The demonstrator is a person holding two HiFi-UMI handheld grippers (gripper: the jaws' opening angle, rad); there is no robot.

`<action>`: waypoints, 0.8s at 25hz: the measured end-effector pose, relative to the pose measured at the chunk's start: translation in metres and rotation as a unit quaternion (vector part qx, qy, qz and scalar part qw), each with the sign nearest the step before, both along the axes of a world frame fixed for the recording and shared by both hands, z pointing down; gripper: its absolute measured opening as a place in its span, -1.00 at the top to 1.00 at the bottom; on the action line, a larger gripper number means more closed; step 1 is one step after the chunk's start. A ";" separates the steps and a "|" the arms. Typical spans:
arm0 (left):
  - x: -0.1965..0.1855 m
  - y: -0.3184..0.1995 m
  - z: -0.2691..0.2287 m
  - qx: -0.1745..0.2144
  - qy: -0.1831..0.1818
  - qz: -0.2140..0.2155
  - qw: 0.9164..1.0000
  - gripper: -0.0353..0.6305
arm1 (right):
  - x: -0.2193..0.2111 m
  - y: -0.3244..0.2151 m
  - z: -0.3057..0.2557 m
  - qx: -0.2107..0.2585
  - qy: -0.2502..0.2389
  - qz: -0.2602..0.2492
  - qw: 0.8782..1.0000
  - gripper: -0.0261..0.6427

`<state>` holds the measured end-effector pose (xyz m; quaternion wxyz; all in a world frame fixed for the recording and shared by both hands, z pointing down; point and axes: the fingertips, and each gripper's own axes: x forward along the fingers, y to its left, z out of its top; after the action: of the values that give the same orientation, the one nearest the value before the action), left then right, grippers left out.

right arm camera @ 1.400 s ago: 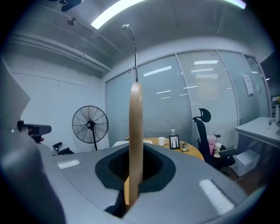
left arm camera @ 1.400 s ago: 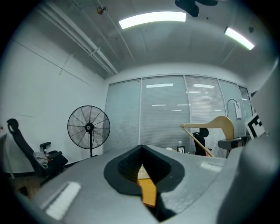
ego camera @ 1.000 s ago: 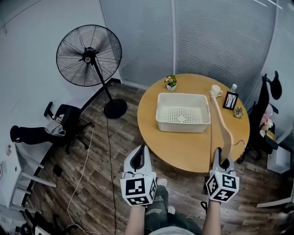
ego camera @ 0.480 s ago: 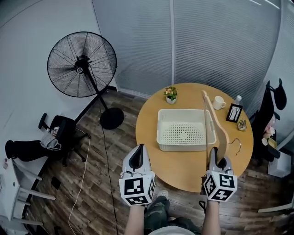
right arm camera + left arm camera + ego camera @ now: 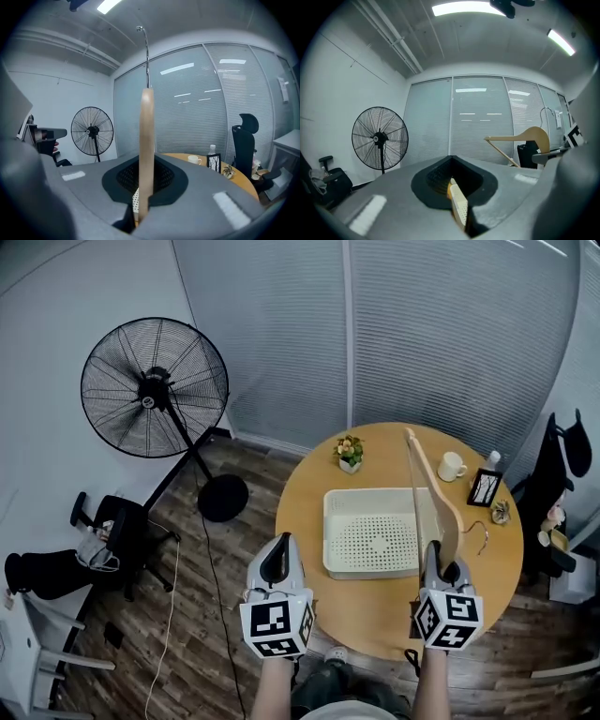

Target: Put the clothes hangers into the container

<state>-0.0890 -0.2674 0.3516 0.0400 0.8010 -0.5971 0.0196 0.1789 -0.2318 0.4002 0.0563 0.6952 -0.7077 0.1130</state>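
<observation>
**Head view**
- Right gripper [image 5: 442,568], lower right. Its fingers are clamped on one end of a pale wooden clothes hanger [image 5: 427,486]. The hanger is held edge-up and crosses the container's right rim in the picture, with its metal hook [image 5: 481,536] out to the right. It is judged to be carried this way so it can be lowered in, and it is not yet inside.
- White perforated plastic container [image 5: 330,521], centre of the round light-wood worktop [image 5: 305,507]. It is empty, with its open top up to receive hangers.
- Left gripper [image 5: 277,563], lower centre-left. Its fingers are together and hold nothing, and it is judged idle.
- Small potted flowers [image 5: 349,454], white mug [image 5: 452,466] and black picture frame [image 5: 485,488], at the worktop's far edge, apart from the container.
- Black pedestal fan [image 5: 155,388], upper left, on the floor.
- Writing: the gripper cubes carry black-and-white square markers only, with no letters.

**Left gripper view**
- The fingers are closed, with nothing between them.
- A sliver of the container shows below the fingers.
- The hanger [image 5: 520,138] is at right and the fan [image 5: 379,138] at left.
- The fan's hub label is too small to read.

**Right gripper view**
- The hanger's wooden arm [image 5: 146,140] rises from between the closed fingers.
- The hook is uppermost.
- No brand is visible on the wood.
</observation>
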 end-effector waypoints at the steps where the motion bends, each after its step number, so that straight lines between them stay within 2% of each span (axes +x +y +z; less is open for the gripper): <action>1: 0.001 -0.006 0.001 -0.001 -0.001 0.003 1.000 0.89 | 0.000 -0.004 0.001 -0.002 0.001 0.001 1.000 0.84; 12: 0.009 -0.046 0.018 -0.020 0.001 0.022 1.000 0.89 | 0.010 -0.030 0.020 -0.033 0.012 0.006 0.999 0.84; 20: 0.015 -0.060 0.030 -0.039 0.001 0.011 0.999 0.89 | 0.012 -0.043 0.036 -0.066 0.024 -0.031 0.997 0.84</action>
<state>-0.0745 -0.3270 0.3819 0.0720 0.8051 -0.5872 0.0422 0.1910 -0.2747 0.4364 0.1226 0.6700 -0.7186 0.1403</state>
